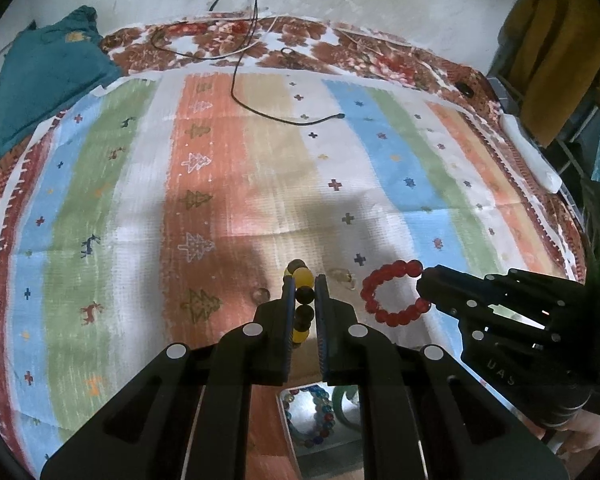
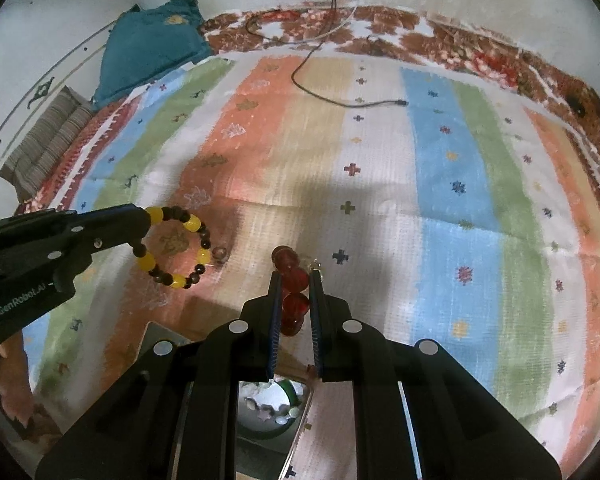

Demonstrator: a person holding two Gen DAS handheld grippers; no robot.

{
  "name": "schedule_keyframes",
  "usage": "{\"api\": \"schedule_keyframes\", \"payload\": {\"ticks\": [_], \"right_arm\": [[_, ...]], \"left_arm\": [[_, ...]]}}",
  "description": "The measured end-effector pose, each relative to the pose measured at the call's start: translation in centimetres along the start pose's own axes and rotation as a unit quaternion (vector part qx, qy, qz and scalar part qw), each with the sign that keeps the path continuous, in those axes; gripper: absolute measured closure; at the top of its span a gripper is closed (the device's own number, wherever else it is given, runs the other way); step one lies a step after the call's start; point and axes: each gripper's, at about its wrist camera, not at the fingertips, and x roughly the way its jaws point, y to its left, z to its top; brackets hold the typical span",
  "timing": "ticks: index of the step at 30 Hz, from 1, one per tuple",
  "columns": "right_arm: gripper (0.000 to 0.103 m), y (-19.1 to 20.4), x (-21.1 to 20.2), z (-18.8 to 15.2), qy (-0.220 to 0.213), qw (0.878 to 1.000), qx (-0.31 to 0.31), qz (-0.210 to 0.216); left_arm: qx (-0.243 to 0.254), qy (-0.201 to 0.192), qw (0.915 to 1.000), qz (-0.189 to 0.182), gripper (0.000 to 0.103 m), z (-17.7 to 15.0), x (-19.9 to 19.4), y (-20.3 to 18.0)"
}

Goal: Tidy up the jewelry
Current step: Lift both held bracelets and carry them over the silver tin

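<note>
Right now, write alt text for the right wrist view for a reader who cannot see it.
The right gripper is shut on a red bead bracelet above a striped cloth. To its left, the left gripper holds a yellow and dark bead bracelet. A box with more jewelry shows below the fingers.

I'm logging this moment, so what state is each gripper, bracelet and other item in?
Left gripper: shut on the yellow bracelet.
Yellow bracelet: held between the fingers, lifted off the cloth.
Right gripper: shut on the red bracelet.
Red bracelet: held, ring intact.
Striped cloth: spread flat, creased.
Black cable: loose, plug end unconnected.
Box: open, beads inside.
</note>
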Motion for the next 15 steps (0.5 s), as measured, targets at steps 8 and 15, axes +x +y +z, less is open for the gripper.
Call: {"api": "schedule_keyframes", "payload": {"ticks": [8,15], "right_arm": [[0.089,0.9,-2.0,-0.7,-0.020,1.000,-0.008,0.003],[0.089,1.4,-3.2,-1.4,-0.031,0.999,-0.012,0.010]], "left_arm": [[0.017,-0.017,0.9997,-0.001,0.094,-0.7,-1.8,-1.0],[0.022,-0.026,0.9994,-0.003,0.094,-1.2,-2.9,-1.4]]}}
